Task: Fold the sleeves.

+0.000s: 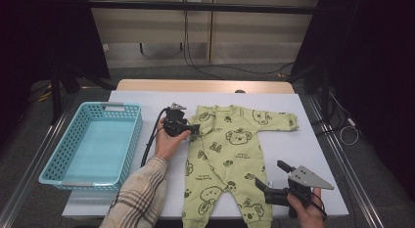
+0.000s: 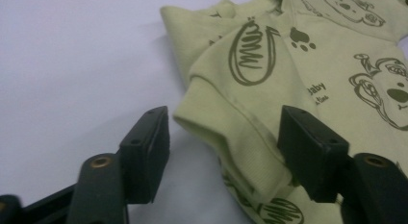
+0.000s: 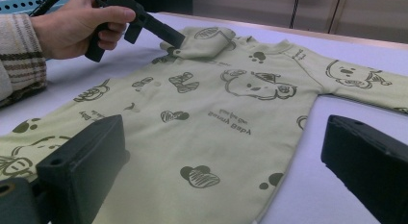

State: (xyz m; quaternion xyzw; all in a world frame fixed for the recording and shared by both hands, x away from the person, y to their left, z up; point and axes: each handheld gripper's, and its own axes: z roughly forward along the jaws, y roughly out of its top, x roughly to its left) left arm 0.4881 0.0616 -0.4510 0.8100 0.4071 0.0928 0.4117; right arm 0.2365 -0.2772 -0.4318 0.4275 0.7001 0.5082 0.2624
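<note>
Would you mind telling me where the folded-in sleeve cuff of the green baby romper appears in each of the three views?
High view: sleeve cuff left of centre, at the left gripper.
Left gripper view: cuff at centre, between the open jaws.
Right gripper view: cuff at upper centre.
Shared landmark: the scribbled oval print on the folded sleeve.

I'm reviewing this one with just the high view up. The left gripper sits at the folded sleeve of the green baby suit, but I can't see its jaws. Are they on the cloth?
Observer: Not pressing. In the left gripper view the left gripper stands open, with the folded sleeve cuff between the jaws.
Operator: And the right gripper?
Observer: The right gripper is open too, low over the baby suit, its edge between the jaws.
Operator: Is the sleeve folded flat?
Observer: It lies folded over the chest, the cuff slightly raised.
</note>
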